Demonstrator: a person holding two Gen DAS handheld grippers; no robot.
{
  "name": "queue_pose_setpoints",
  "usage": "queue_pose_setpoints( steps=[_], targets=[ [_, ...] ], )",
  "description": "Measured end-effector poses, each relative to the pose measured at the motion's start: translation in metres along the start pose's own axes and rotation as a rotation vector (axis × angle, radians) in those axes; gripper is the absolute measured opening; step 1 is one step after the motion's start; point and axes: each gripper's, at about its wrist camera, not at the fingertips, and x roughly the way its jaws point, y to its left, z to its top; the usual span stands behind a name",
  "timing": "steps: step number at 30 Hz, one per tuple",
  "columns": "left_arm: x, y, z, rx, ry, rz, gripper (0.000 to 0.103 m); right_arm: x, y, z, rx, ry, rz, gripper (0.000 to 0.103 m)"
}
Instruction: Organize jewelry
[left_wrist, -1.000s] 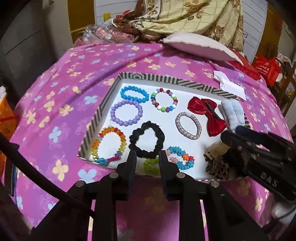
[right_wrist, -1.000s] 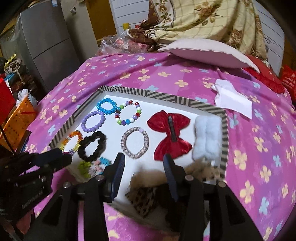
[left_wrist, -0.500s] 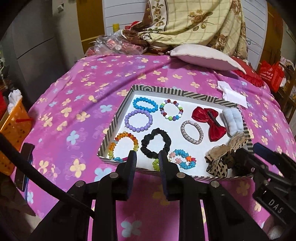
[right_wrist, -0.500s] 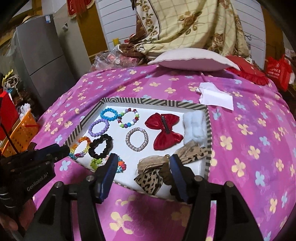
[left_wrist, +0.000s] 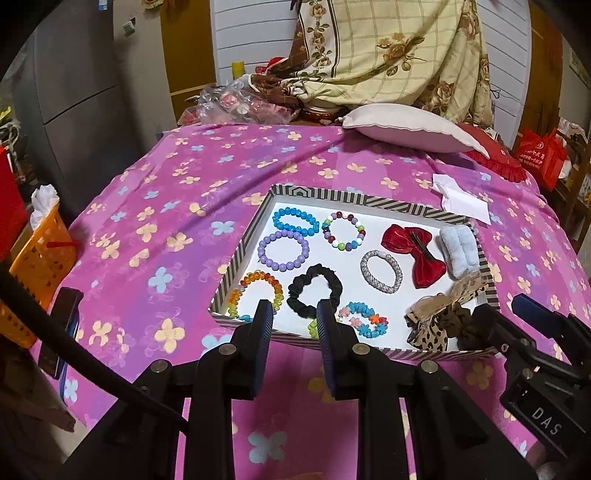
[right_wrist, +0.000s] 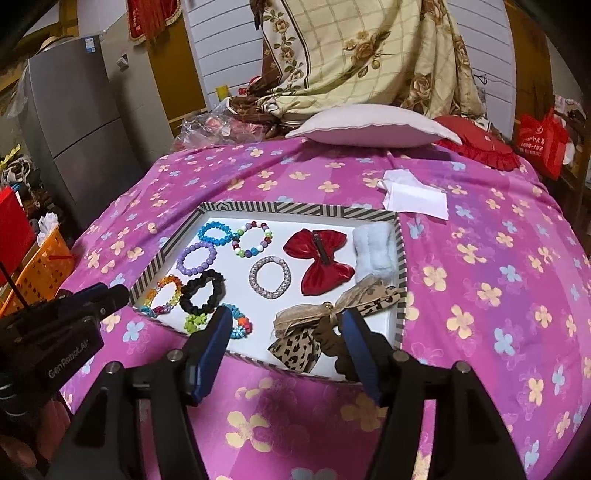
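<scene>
Nearest: left gripper (left_wrist: 293, 323), jaws part-way apart, nothing between them, hanging over the near rim of the tray. Right gripper (right_wrist: 284, 332) beside it, jaws opening, wide apart; no pad presses on anything, though the leopard-print bow (right_wrist: 295, 350) lies in line with the gap, in the tray's near right corner.

Surface: bed or table under a magenta cloth (left_wrist: 155, 236) printed with yellow and blue flowers, creased toward the far edge.

Striped-rim tray (left_wrist: 236, 262), white floor, sits mid-cloth and holds all the jewelry. Near row: amber bead bracelet (left_wrist: 255, 291), black scrunchie (left_wrist: 314, 290), small blue-and-orange bracelet (left_wrist: 364, 319), the leopard bow. Middle: purple bead bracelet (left_wrist: 282, 251), silver mesh bracelet (left_wrist: 380, 271). Far row: blue bead bracelet (left_wrist: 295, 221), multicolour bead bracelet (left_wrist: 343, 230), red velvet bow clip (left_wrist: 413, 254), pale fluffy clip (left_wrist: 458, 247) against the right wall. Pieces lie apart from one another, mostly.

Beyond the tray: folded white paper (right_wrist: 415, 195) on the cloth, then a pale cushion (right_wrist: 369, 125) and a red frilled cushion (right_wrist: 476, 147) at the far edge. Crinkled plastic bag (right_wrist: 214, 127) far left.

Room: yellow floral blanket (right_wrist: 351, 51) draped against a white slatted wall; grey fridge (right_wrist: 74, 122) left; orange basket (left_wrist: 40, 251) at floor level left; red shopping bag (right_wrist: 543, 140) far right.
</scene>
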Motion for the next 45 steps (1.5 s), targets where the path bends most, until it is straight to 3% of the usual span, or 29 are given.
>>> queue_pose_setpoints(
  steps=[45],
  targets=[
    [-0.013, 0.008, -0.001, -0.004, -0.023, 0.009, 0.029, -0.004, 0.013, -0.001, -0.053, 0.026, 0.001, 0.066]
  ],
)
